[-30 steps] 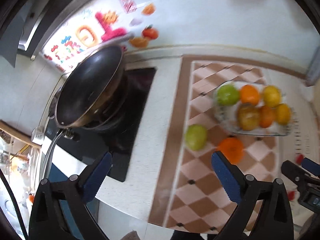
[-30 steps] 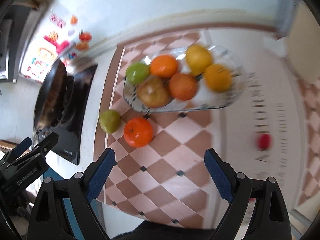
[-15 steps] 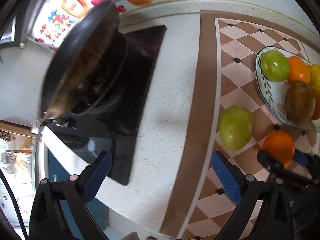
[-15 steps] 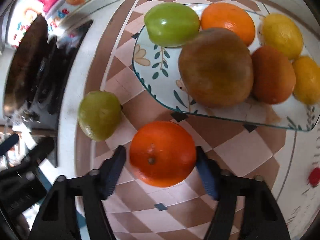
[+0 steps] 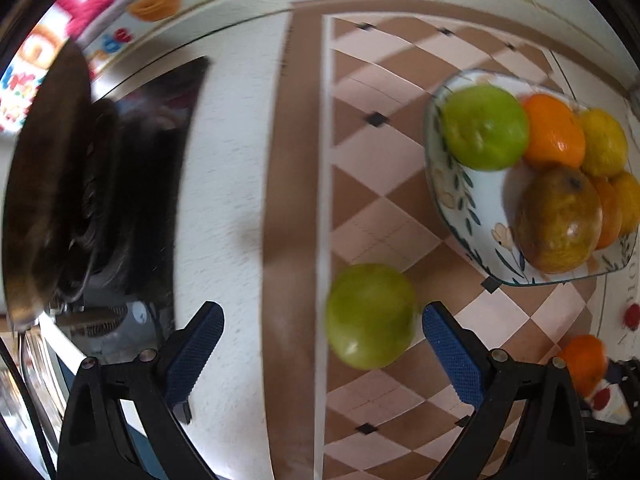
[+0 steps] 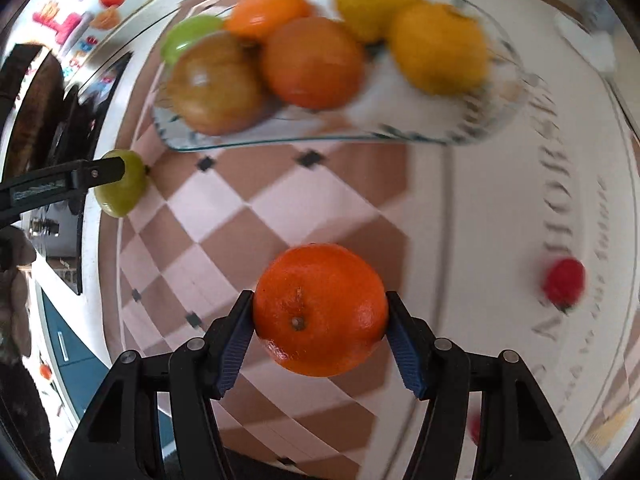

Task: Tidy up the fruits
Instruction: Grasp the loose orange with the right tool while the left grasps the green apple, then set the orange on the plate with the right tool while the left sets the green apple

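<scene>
Right gripper (image 6: 320, 330): we record its fingers (image 6: 236, 338) closed on an orange (image 6: 320, 310), pads pressed to both sides, the fruit held above the checkered surface (image 6: 248, 220).

Left gripper (image 5: 320, 354): we record fingers (image 5: 450, 354) spread wide, a green apple (image 5: 370, 316) lying on the surface between them, nearer the right pad, neither pad touching.

Plate (image 5: 452, 184): patterned, beyond the apple, holding a second green apple (image 5: 484, 126), oranges, yellow fruit and one brownish fruit (image 5: 560, 220).

Pan (image 5: 44, 184): dark, far left.
</scene>
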A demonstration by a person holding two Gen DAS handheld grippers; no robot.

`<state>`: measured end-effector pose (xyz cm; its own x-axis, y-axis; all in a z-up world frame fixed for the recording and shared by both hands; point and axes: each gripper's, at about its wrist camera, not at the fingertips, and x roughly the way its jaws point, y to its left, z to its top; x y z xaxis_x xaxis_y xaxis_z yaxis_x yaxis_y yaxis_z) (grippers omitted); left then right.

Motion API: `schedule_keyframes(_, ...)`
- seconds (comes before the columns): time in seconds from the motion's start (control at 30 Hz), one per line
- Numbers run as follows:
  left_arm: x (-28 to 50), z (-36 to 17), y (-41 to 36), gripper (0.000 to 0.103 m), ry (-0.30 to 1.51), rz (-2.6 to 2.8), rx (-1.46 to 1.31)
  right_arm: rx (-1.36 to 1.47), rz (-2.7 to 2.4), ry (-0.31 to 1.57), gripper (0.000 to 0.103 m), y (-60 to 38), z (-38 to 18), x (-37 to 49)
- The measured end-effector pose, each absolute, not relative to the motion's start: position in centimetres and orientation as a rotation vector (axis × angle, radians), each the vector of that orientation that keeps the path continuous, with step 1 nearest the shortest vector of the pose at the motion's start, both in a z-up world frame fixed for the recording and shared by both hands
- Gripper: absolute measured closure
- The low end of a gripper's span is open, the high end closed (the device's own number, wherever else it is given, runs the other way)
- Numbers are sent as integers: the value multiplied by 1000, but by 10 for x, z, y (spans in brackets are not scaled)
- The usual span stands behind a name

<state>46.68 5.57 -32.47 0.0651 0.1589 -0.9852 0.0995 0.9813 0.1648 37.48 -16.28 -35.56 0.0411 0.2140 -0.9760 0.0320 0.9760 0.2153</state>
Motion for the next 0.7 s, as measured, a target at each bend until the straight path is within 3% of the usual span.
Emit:
schedule_keyframes(0.1, 470, -337, 46, 14, 1526, 5, 235, 241, 109, 1529, 37, -180, -357, 368)
schedule_keyframes(0.17, 471, -346, 43, 33, 1557, -26, 223, 260, 97, 1528, 37, -186, -358, 366)
schedule_keyframes(0.27, 471, -356, 39, 51, 1589, -54, 205, 282, 93, 1530, 37, -192, -360, 364)
schedule_keyframes(0.7, 388, -337, 9, 53, 1572, -97, 59, 259, 122, 1542, 37, -182, -367, 365)
